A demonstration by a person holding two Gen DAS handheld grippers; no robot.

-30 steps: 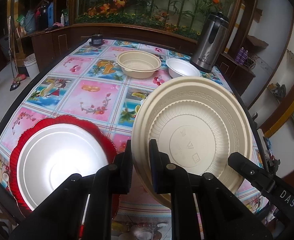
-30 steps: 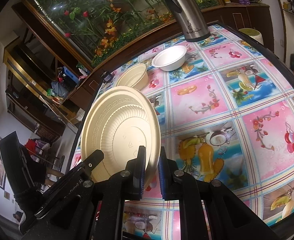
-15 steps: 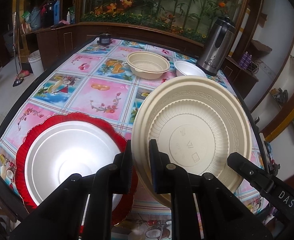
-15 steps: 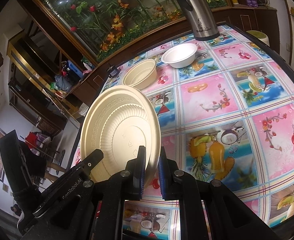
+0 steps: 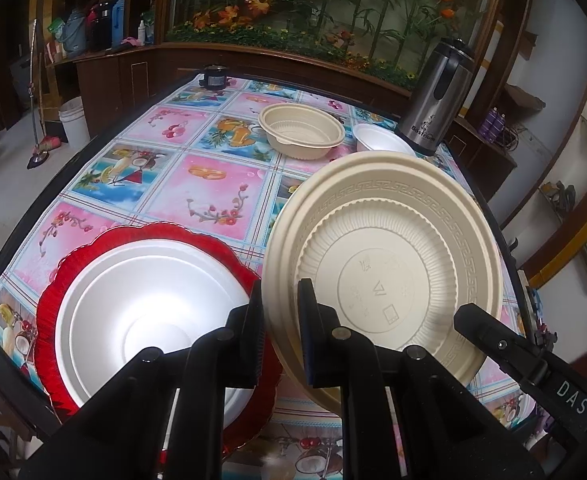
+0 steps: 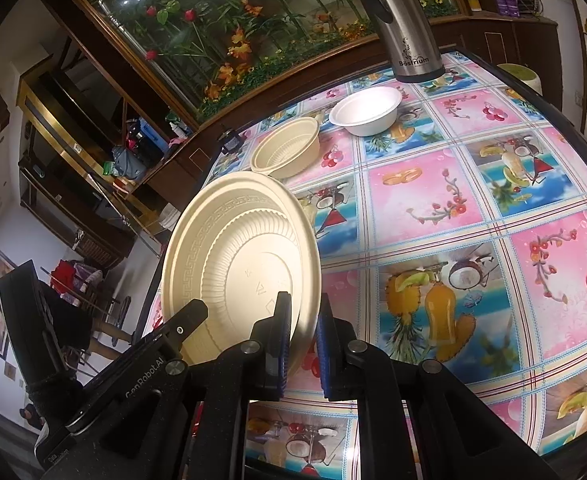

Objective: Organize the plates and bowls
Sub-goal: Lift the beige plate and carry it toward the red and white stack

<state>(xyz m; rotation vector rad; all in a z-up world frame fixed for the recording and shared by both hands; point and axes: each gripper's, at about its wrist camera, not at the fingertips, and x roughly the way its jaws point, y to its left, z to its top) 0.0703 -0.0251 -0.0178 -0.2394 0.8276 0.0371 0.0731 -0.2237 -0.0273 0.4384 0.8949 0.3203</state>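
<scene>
We hold the cream plate [image 5: 381,264] above the counter [image 5: 213,184] with both tools: the left tool [image 5: 279,320] is clenched on its left rim, the right tool [image 6: 303,340] is clenched on its right rim. The plate is tilted, underside toward us. Beside it the white plate [image 5: 141,312] lies on the red plate [image 5: 69,264]. Far back stand the cream bowl [image 5: 301,130] and the white bowl [image 6: 365,110]. The steel jug [image 6: 403,28] reads "Bastrium". One tool arm reads "DAS", the other "GenRobot.AI".
</scene>
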